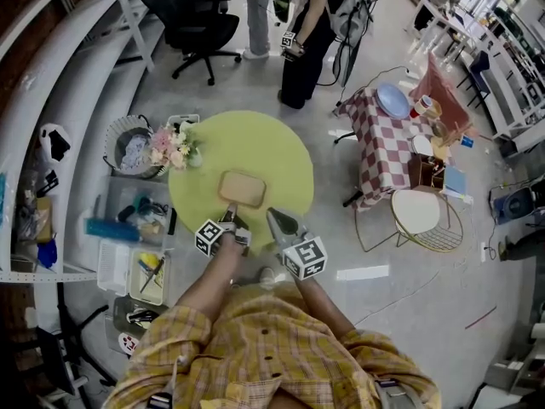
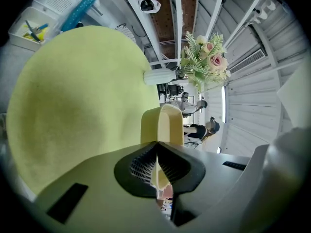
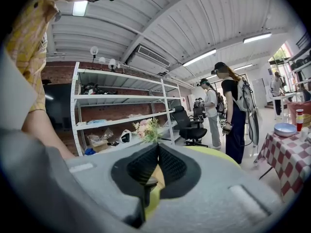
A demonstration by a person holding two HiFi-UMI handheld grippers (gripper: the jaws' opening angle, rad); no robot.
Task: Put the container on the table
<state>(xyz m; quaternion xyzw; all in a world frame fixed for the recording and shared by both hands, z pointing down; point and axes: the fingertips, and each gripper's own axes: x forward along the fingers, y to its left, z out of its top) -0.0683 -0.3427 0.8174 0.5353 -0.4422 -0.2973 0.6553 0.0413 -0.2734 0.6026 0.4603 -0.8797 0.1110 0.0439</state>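
Left gripper [image 1: 230, 218] clamped shut on near rim of container [image 1: 242, 188]. Container lies flat near middle of green table [image 1: 281, 152], straight ahead of that gripper, long side crosswise. Right gripper [image 1: 278, 221] closed, empty, just beside and farther off.

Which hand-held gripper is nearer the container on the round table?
Left. The left hand-held gripper grips the container by its near edge; the right hand-held gripper hangs apart from it, off the near right corner.

We see a lab-like workroom: white metal shelving racks [image 3: 116, 97], a black swivel office chair [image 1: 200, 24], bare grey concrete floor [image 1: 255, 83].
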